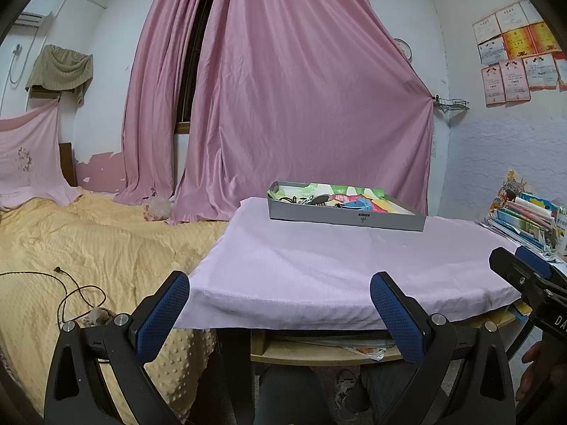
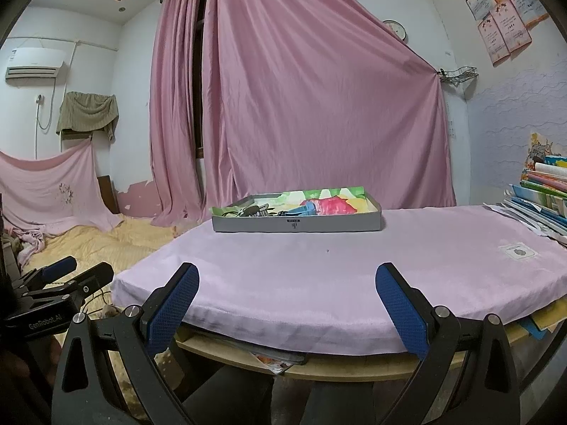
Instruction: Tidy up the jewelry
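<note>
Two handheld grippers are hovering at the near edge of a small table draped in a lilac cloth [image 2: 319,265], each with its blue-padded jaws spread wide and gripping nothing. The left gripper [image 1: 280,290] is facing the table's left corner; the right gripper [image 2: 287,283] is facing its middle.

The left wrist view alone is showing a black cord [image 1: 71,287] trailing across the yellow bedspread [image 1: 88,233] at 9 o'clock, and part of a hand [image 1: 535,372] at 4 o'clock beneath the other gripper's black frame. The right wrist view alone is showing a wall air conditioner [image 2: 35,63] at 10 o'clock and a small white packet [image 2: 519,251] lying on the cloth at 3 o'clock. Both views are taking in the pink curtains [image 1: 301,88] and a stack of books [image 2: 542,194] at the table's right end.

One grey shallow box [image 2: 297,225] is sitting on the far part of the cloth, lined with brightly coloured paper. The jewelry [image 2: 251,210] is lying as a dark tangle in its left portion; individual pieces cannot be counted. A blue item [image 2: 304,209] is resting just beside the tangle.

From the left gripper the box is lying well apart at 1 o'clock; from the right gripper it is lying well apart at 12 o'clock.
</note>
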The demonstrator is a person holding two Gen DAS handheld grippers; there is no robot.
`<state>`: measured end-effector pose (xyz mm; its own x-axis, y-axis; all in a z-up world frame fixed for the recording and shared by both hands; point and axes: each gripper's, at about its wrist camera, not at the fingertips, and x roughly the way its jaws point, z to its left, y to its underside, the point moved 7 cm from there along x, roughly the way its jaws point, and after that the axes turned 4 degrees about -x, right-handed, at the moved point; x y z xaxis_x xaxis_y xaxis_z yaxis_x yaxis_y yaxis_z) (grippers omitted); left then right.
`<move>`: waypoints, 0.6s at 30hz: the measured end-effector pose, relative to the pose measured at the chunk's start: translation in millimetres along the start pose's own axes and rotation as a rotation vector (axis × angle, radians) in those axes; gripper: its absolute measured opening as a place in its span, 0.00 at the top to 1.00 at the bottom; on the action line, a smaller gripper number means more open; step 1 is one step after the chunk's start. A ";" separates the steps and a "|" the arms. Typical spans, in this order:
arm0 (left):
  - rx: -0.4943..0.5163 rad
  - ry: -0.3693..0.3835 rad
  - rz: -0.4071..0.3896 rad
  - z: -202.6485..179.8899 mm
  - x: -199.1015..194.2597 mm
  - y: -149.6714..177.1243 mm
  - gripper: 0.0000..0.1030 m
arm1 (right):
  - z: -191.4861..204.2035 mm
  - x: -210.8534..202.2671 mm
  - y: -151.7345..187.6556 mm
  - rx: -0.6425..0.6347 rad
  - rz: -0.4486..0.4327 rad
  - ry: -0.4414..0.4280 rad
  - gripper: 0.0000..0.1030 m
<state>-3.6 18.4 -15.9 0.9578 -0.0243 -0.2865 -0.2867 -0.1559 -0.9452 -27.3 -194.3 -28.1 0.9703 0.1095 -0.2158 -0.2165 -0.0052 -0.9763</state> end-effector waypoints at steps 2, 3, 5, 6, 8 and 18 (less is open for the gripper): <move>0.002 0.002 0.004 -0.4 0.5 0.4 0.01 | 2.1 0.8 -0.2 -0.001 0.002 0.000 0.05; 0.001 0.004 0.006 -0.3 0.2 0.7 0.01 | 1.8 1.5 0.4 -0.001 0.005 0.000 0.05; 0.003 0.008 0.008 -0.8 1.5 0.7 0.01 | 3.4 2.2 -0.1 -0.001 0.007 0.000 0.05; 0.004 0.008 0.009 -0.8 1.6 1.0 0.01 | 3.6 2.2 -0.4 -0.001 0.006 0.000 0.05; 0.004 0.009 0.010 -1.0 2.3 1.4 0.01 | 3.2 2.8 0.2 -0.003 0.008 0.000 0.05; 0.005 0.009 0.010 -0.9 2.3 1.7 0.01 | 4.7 4.1 0.4 -0.003 0.010 0.000 0.05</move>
<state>-1.9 17.2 -18.0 0.9550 -0.0343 -0.2946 -0.2964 -0.1511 -0.9430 -23.9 -189.2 -29.3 0.9680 0.1095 -0.2257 -0.2261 -0.0089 -0.9741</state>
